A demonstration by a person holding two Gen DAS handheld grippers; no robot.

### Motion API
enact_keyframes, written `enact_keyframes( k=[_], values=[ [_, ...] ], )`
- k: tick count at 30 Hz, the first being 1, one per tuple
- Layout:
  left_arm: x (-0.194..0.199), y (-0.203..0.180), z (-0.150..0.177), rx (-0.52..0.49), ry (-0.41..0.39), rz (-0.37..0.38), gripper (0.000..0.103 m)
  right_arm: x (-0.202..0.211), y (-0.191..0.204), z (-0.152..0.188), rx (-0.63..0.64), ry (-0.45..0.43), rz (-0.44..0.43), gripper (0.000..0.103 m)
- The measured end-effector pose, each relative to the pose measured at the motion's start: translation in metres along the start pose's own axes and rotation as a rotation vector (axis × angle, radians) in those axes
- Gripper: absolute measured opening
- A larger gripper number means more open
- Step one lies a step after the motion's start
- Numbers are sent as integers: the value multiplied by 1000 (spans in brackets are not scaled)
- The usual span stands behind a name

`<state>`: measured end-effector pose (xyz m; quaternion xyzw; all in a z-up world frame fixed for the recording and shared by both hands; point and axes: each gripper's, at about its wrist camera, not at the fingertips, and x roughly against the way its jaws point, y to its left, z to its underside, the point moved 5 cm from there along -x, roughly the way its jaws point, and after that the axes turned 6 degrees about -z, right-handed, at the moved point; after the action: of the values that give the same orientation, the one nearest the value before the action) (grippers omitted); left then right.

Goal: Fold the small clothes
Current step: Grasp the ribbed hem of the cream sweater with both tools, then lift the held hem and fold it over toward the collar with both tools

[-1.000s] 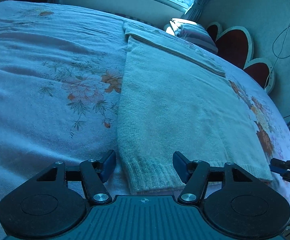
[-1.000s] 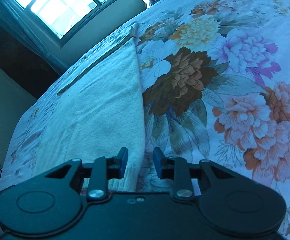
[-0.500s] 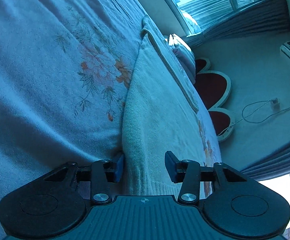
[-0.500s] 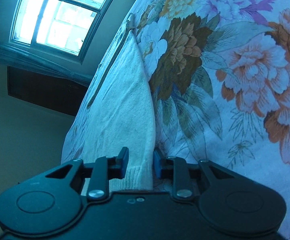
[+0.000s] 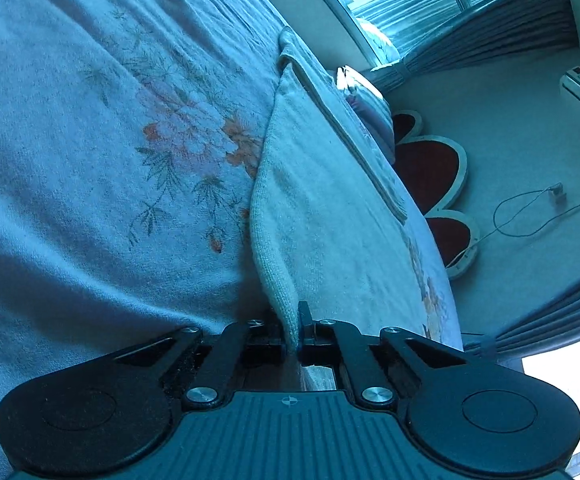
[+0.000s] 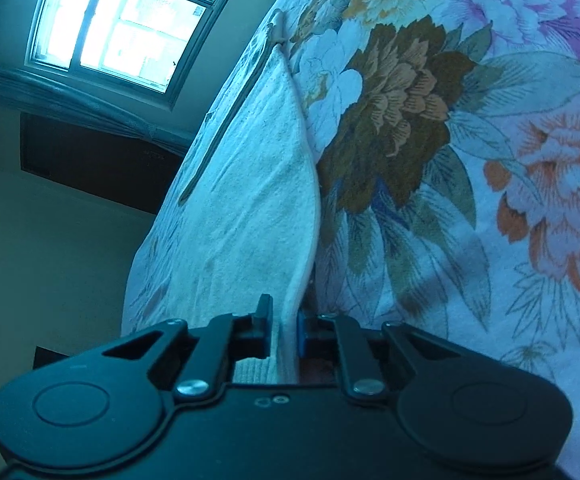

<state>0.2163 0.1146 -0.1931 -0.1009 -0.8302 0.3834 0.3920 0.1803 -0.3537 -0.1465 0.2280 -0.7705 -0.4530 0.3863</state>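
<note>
— While both grippers clamp the sweater (image 5: pixel 322 216) hem on the bed (image 5: pixel 89 160), what differs?
— Left gripper (image 5: pixel 294 334) view adds a headboard (image 5: pixel 430 160); right gripper (image 6: pixel 283 330) view shows big flowers (image 6: pixel 402 120). Jaws just closed on knit.

Daylight enters through the window (image 6: pixel 117 28), overexposed. Both views carry a blue cast, strong fisheye bending at edges, dark vignetted corners.

Left gripper (image 5: pixel 294 330) pitched down, jaws just closed, pinching knit sweater (image 5: pixel 330 216) hem. Right gripper (image 6: pixel 283 330) likewise clamped on it.
</note>
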Motion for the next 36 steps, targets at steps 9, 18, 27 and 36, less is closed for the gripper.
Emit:
enact_keyframes(
  k=[9,18,27,36],
  values=[
    [11,6,-14,-56,0,-58,3,13,28,4,146,-41,6,4],
    [20,17,-8,-20,-23,-11,3,15,-1,12,81,-24,38,5],
    [44,-31,-55,-102,-139,73,3,17,53,-17,218,-75,-17,5],
    [21,-77,-134,-102,-220,110,3,-3,111,-90,335,-113,-50,5]
  ],
)
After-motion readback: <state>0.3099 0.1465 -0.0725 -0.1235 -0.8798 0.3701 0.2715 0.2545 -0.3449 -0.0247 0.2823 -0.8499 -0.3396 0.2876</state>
